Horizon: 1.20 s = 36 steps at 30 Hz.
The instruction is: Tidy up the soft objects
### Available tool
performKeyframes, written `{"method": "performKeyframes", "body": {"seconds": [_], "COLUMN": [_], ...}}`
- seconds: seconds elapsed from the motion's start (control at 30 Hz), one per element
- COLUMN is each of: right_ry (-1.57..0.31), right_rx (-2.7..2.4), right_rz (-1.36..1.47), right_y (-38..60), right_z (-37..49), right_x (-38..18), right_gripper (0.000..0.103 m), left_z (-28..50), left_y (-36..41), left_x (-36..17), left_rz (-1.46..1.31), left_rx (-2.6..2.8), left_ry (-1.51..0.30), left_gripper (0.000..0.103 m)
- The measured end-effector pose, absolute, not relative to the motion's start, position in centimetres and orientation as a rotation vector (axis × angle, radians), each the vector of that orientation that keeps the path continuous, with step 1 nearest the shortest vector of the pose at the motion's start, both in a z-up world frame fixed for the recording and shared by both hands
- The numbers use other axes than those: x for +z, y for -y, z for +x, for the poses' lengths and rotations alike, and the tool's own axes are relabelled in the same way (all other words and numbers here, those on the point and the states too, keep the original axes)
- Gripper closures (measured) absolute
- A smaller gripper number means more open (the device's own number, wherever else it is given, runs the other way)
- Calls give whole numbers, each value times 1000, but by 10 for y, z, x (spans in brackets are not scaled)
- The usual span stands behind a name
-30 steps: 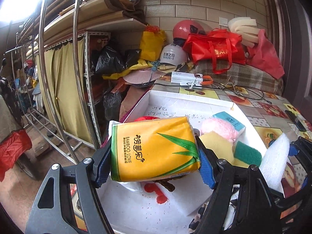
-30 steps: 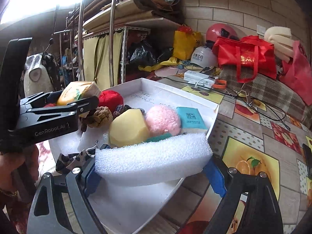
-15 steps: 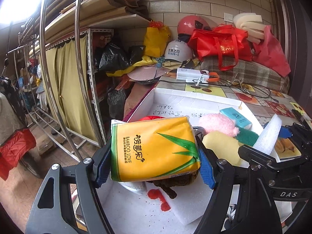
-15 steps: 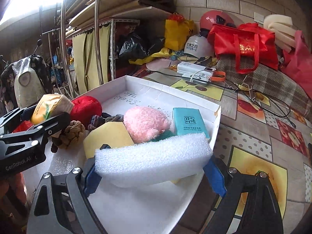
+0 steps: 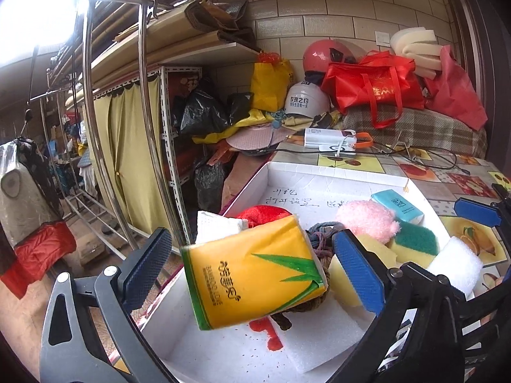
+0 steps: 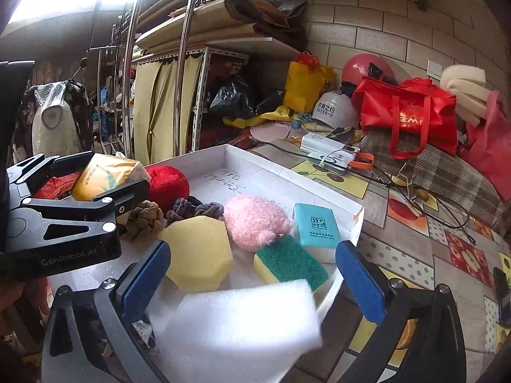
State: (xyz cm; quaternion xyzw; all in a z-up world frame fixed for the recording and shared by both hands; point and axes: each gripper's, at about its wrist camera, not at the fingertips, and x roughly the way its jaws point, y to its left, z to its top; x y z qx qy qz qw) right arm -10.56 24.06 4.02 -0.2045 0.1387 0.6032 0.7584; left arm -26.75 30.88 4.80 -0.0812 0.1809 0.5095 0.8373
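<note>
Yellow tissue pack point(image 5: 255, 271) sits tilted between my left gripper point(image 5: 252, 268), jaws spread, clear of it. My right gripper point(image 6: 252, 274), spread too; white foam block point(image 6: 242, 316) lies loose at 6 o'clock.

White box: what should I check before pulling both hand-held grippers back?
1. Left hand-held gripper open: ok.
2. Yellow tissue pack clear of both pads, tilted: ok.
3. Tissue pack resting inside the white box: cannot tell.
4. Right hand-held gripper open: ok.
5. White foam block clear of both pads: ok.
6. Foam block settled inside the box: cannot tell, it is blurred.
</note>
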Motion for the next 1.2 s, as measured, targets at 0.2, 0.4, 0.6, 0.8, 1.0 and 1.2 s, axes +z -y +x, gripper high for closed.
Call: {"method": "performKeyframes", "body": {"seconds": [0.2, 0.4, 0.6, 0.8, 1.0, 1.2], "right_ry": [-291, -226, -191, -224, -209, -86], "right_rx": [1284, 1263, 1249, 1213, 1106, 905], "right_rz": [-406, -258, -232, -239, -169, -28], "right_y": [-236, -206, -170, -130, -61, 22], "right_z": [-101, -96, -100, -90, -77, -76], "right_x": [43, 51, 53, 51, 55, 71], "right_gripper": [0, 0, 0, 0, 0, 0], "left_z": [-274, -281, -280, -272, -255, -233], "left_y": [-310, -303, -275, -249, -219, -178], "left_x": [49, 49, 51, 48, 47, 50], "left_rz": [-186, -230, -210, -236, -268, -196], "left_rx": [1111, 1101, 1096, 1055, 981, 976], "left_ry": [-353, -316, -284, -322, -367, -403], "left_gripper": [0, 0, 0, 0, 0, 0]}}
